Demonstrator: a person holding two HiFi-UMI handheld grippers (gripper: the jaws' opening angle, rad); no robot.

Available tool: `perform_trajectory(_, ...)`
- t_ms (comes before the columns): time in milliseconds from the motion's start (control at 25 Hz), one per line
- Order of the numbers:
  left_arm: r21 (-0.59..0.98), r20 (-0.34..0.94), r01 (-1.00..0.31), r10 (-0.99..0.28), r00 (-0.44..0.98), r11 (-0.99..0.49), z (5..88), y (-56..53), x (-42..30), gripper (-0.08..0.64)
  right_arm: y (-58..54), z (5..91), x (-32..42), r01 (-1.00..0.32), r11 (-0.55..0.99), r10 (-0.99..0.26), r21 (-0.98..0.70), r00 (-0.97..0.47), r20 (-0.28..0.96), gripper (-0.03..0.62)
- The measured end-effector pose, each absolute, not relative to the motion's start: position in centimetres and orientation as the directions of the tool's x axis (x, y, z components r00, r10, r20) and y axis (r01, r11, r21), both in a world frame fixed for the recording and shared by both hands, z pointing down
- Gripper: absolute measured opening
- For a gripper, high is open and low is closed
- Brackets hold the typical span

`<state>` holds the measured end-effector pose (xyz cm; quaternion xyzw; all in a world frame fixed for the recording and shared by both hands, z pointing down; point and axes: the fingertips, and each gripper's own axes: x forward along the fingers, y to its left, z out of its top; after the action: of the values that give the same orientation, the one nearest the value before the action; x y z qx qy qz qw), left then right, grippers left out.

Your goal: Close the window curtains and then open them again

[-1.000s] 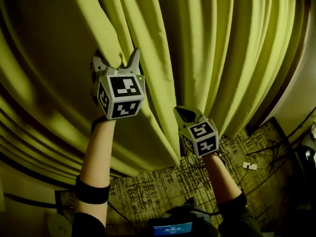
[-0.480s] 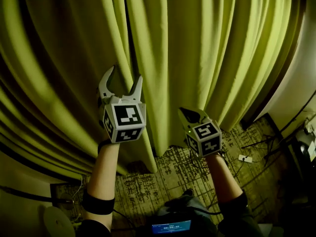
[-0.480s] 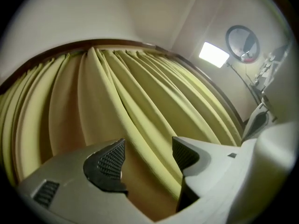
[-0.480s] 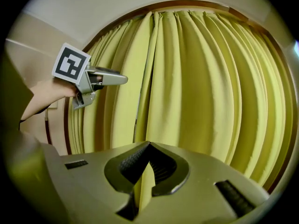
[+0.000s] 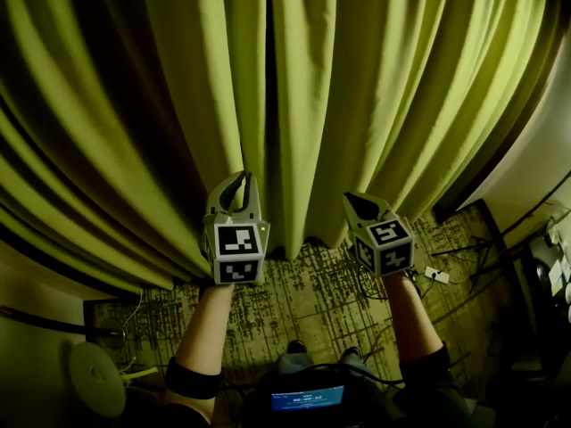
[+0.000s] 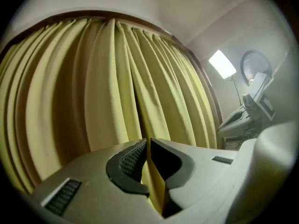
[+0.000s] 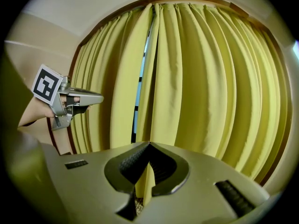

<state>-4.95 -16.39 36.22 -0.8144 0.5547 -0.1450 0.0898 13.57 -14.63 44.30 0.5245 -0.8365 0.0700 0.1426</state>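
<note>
Two yellow-green curtains hang side by side, the left curtain [image 5: 178, 105] and the right curtain [image 5: 401, 87], with a narrow dark gap [image 5: 268, 96] between them. My left gripper [image 5: 239, 178] is low at the left curtain's inner edge. Its jaws have just been closing and now pinch a fold of fabric [image 6: 156, 190]. In its own view the left gripper [image 6: 147, 141] shows that strip between its pads. My right gripper [image 5: 355, 201] is shut on the right curtain's lower edge, and in its own view a strip of cloth [image 7: 145, 185] hangs through the right gripper [image 7: 149, 144].
A patterned carpet [image 5: 312, 292] lies below the hems. Cables and a power strip [image 5: 442, 276] run at the right by a pale wall [image 5: 535, 176]. A round white object [image 5: 94, 377] sits at the lower left. A lamp [image 6: 222, 63] glows to the right.
Both grippers have sunk down the curtains toward the hems. The left gripper stood open beside the left curtain's edge and is now shut on it. The curtains hang straighter.
</note>
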Motion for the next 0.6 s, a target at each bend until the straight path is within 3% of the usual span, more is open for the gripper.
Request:
perform_trajectory(80, -0.258, 0.172, -0.887, -0.921, 0.349, -0.384, 38.0, -15.0, -5.0, 0.000, -13.8, 45.3, 14.2, -0.896, 0.444, -0.852, 0.034, -0.410, 0.325, 0.015)
perform_trajectory(600, -0.083, 0.331, -0.951, -0.908, 0.256, -0.298, 48.0, -5.7, -4.0, 0.000, -6.4, 51.8, 20.6, -0.881, 0.472, -0.810, -0.022, -0.443, 0.384, 0.015)
